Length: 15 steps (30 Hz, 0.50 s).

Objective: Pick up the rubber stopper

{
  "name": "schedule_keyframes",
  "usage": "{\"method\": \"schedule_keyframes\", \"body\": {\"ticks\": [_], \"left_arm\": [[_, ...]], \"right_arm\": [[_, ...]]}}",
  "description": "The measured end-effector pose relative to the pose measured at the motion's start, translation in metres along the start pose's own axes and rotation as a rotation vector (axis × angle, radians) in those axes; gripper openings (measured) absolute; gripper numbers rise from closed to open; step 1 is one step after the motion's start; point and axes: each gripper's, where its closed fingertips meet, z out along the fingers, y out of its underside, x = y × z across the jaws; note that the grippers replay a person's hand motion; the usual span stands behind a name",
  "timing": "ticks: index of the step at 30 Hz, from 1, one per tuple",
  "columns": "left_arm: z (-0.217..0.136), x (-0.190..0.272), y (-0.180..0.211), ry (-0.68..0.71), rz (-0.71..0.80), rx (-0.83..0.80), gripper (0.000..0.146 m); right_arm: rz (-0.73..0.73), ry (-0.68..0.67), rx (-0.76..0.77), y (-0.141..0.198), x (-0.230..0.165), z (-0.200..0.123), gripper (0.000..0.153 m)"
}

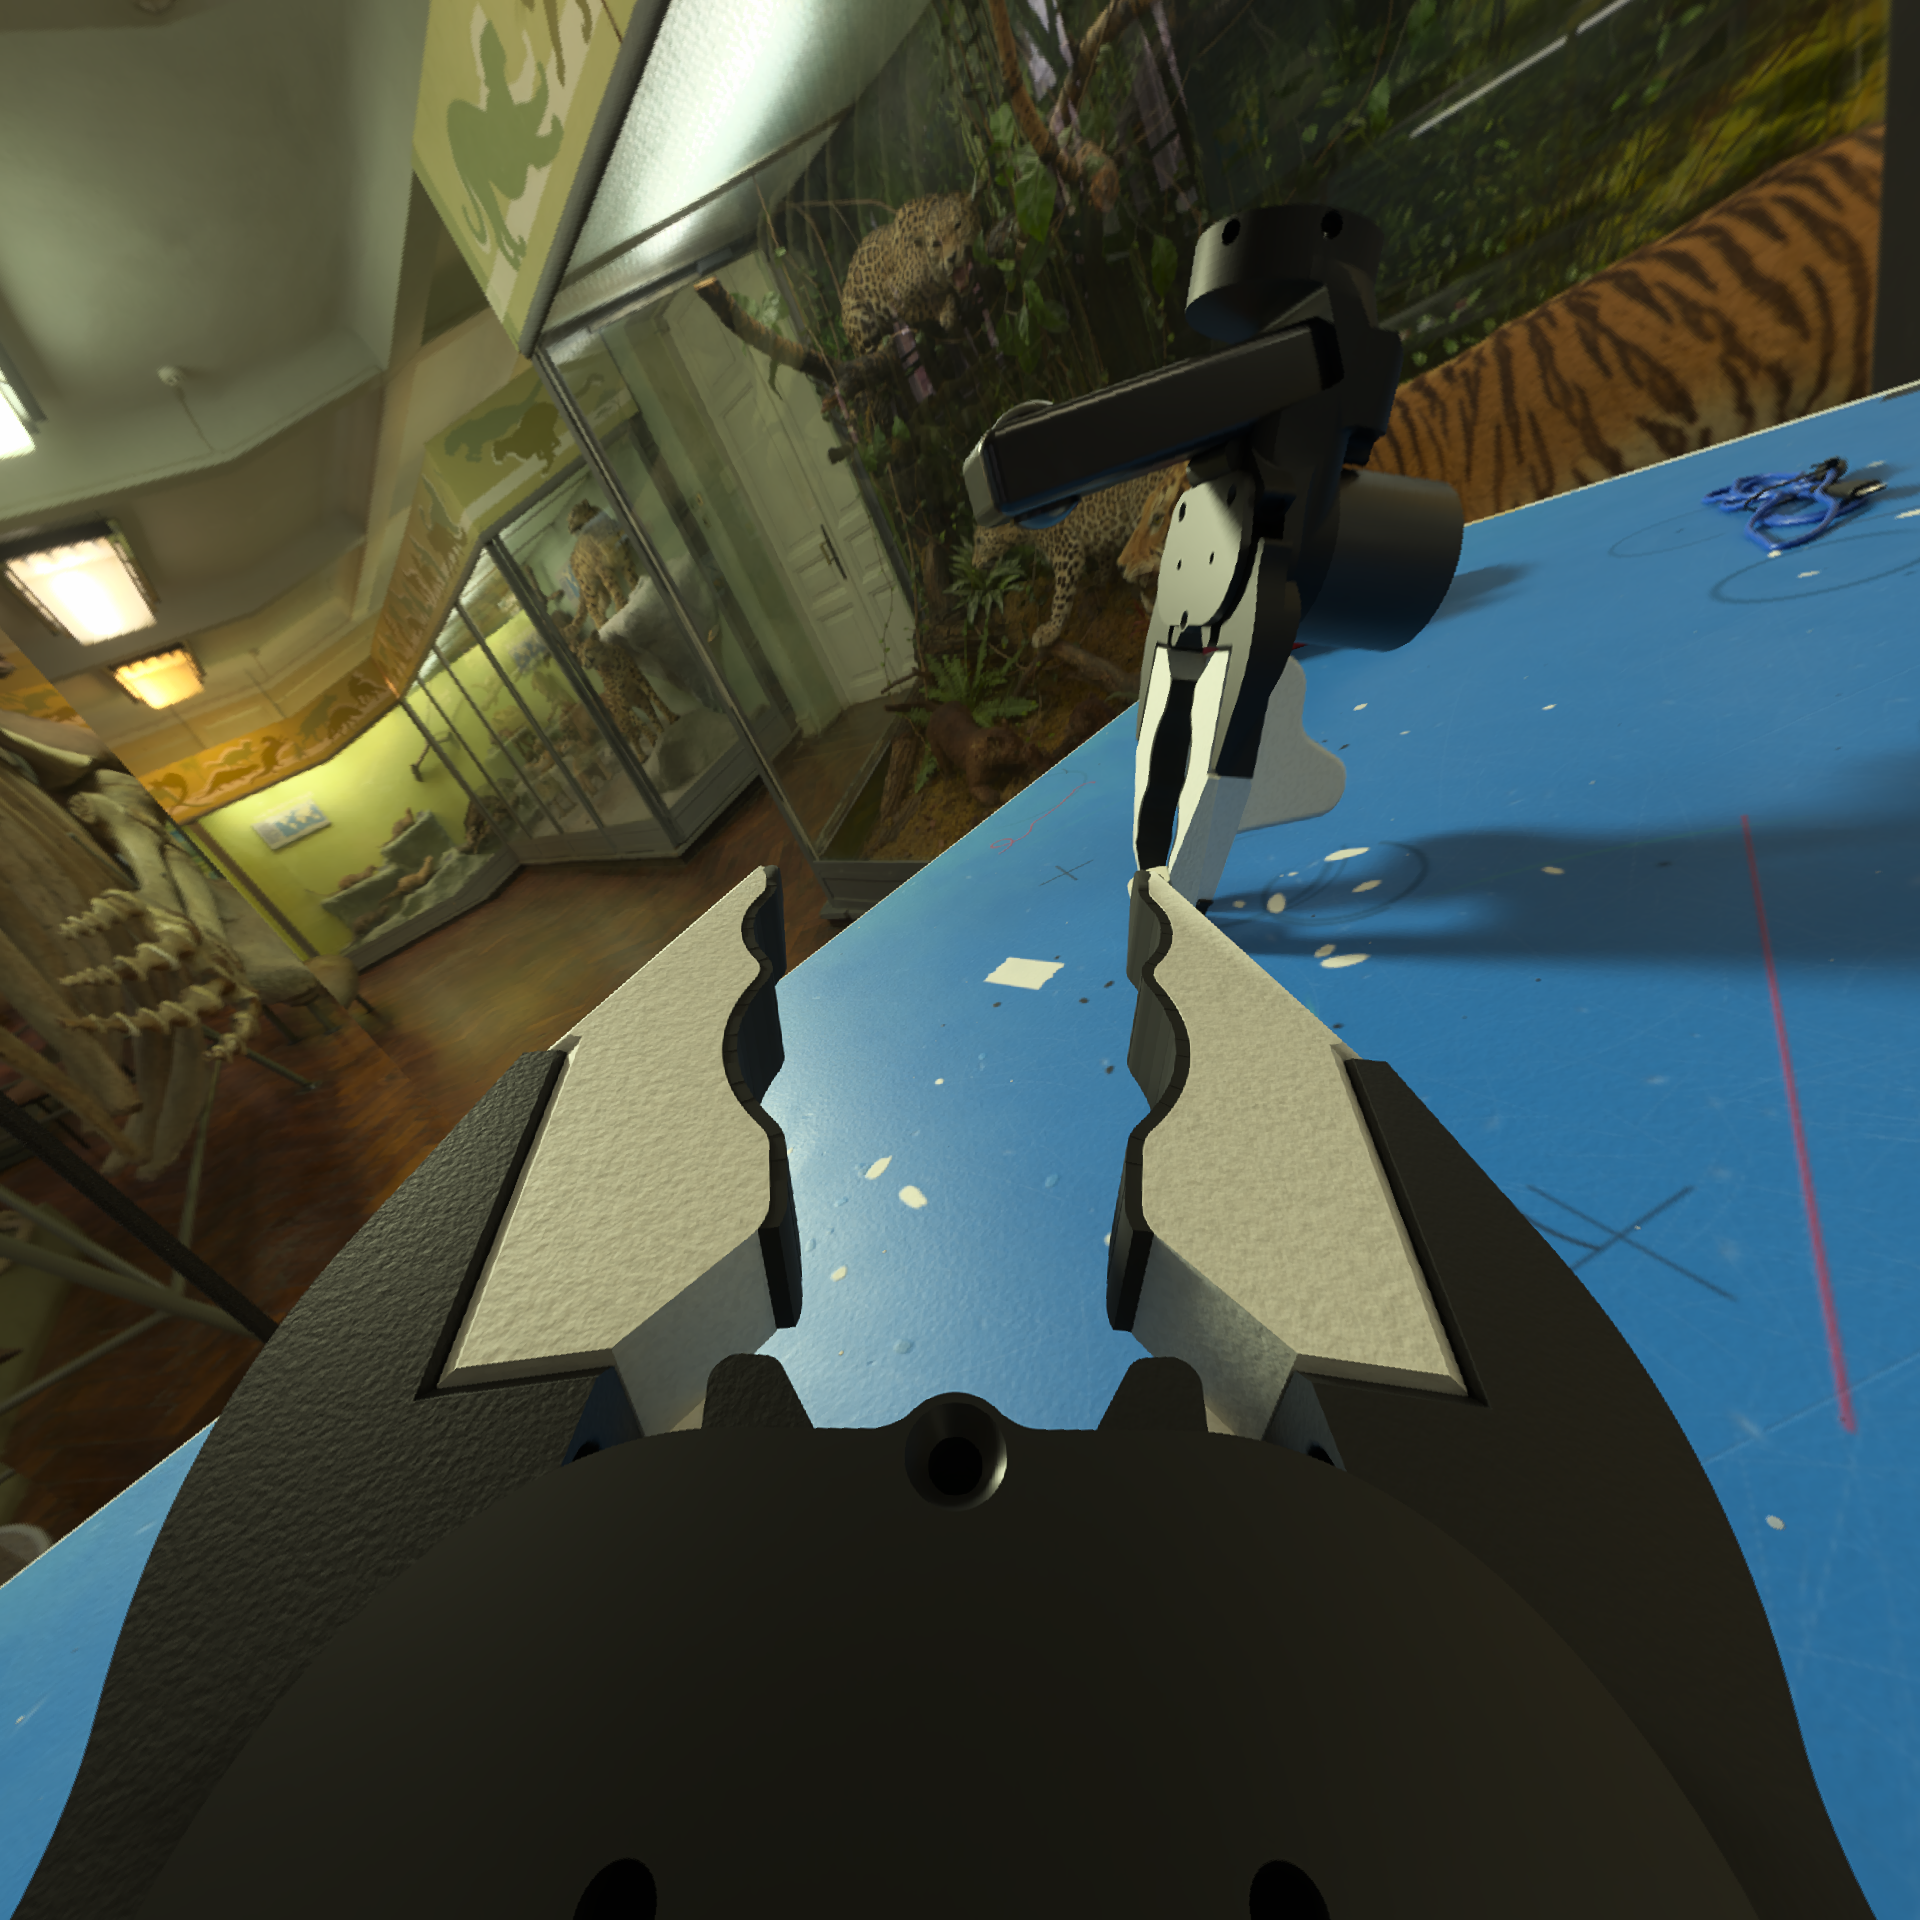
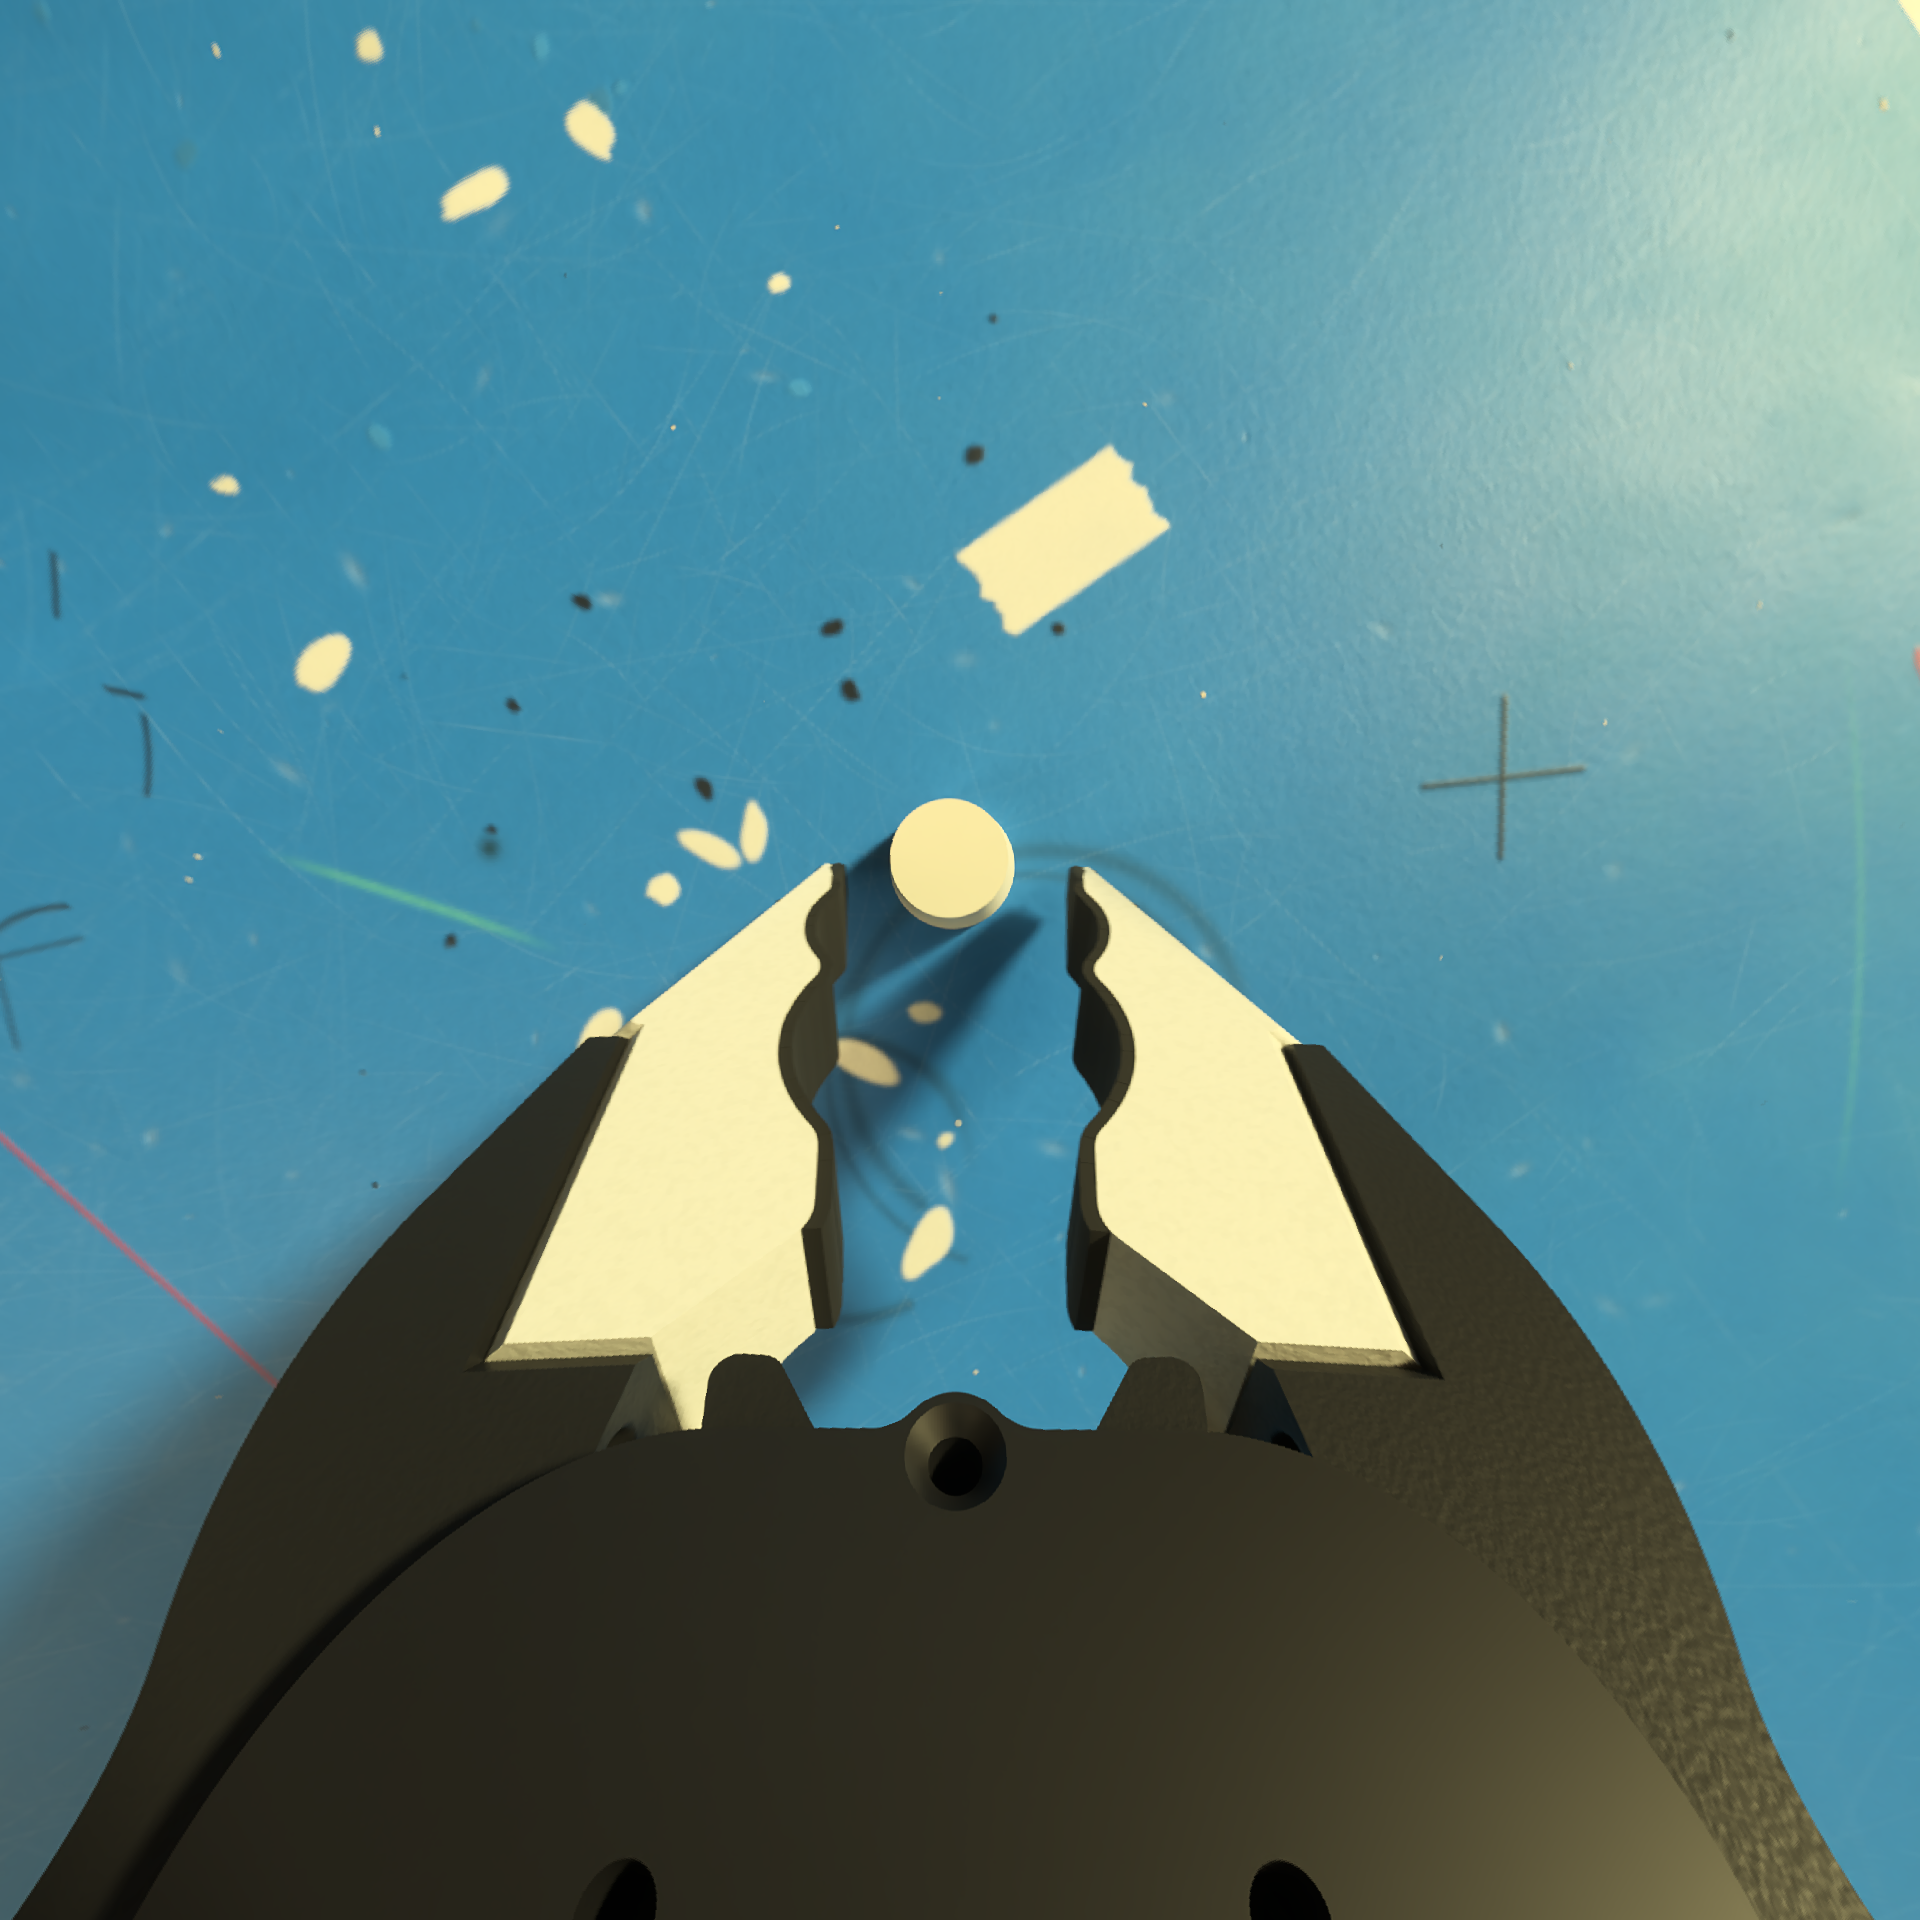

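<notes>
The rubber stopper [image 2: 951,862] is a small cream round plug standing on the blue table [image 2: 1455,364]. My right gripper [image 2: 956,878] points straight down at it and is open. The stopper sits just at the fingertips, between them, touching neither. My left gripper [image 1: 956,878] is open and empty, held low over the table near its edge. The right gripper also shows in the left wrist view [image 1: 1169,868], upright with its tips near the table. The stopper is hidden there behind my left gripper's fingertip [image 1: 1153,914].
A cream strip of tape [image 2: 1062,540] lies beyond the stopper, with small cream flecks and pen marks around it. A blue cable [image 1: 1782,504] lies at the far right of the table. The table edge [image 1: 935,862] runs diagonally, with wooden floor below.
</notes>
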Motion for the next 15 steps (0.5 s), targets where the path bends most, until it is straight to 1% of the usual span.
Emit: {"method": "schedule_keyframes", "body": {"ticks": [3, 5, 6, 7, 9, 10, 12, 13, 15], "left_arm": [[-0.002, -0.003, -0.001, 0.006, -0.033, 0.011, 0.066], [-0.004, -0.005, -0.002, 0.009, -0.076, 0.019, 0.064], [-0.005, -0.005, -0.003, 0.018, -0.108, 0.023, 0.062], [-0.006, -0.004, -0.004, 0.039, -0.149, 0.021, 0.058], [-0.005, 0.001, -0.003, 0.098, -0.251, -0.006, 0.047], [-0.005, 0.005, -0.002, 0.141, -0.321, -0.027, 0.04], [-0.003, 0.013, -0.002, 0.255, -0.506, -0.053, 0.029], [-0.002, 0.016, -0.002, 0.302, -0.617, -0.07, 0.027], [-0.001, 0.022, -0.002, 0.403, -0.81, -0.104, 0.026]], "right_arm": [[-0.073, 0.01, -0.014, -0.003, -0.002, 0.003, 0.024], [-0.152, 0.038, -0.01, -0.006, -0.003, 0.001, 0.024], [-0.209, 0.059, 0.023, -0.012, -0.007, -0.002, 0.024], [-0.28, 0.07, 0.087, -0.022, -0.017, -0.008, 0.024], [-0.488, 0.116, 0.272, -0.044, -0.048, -0.025, 0.024], [-0.633, 0.161, 0.365, -0.052, -0.068, -0.034, 0.024], [-0.902, 0.281, 0.489, -0.062, -0.104, -0.047, 0.024], [-1.001, 0.337, 0.525, -0.064, -0.12, -0.05, 0.024], [-1.096, 0.385, 0.558, -0.063, -0.141, -0.05, 0.024]]}}
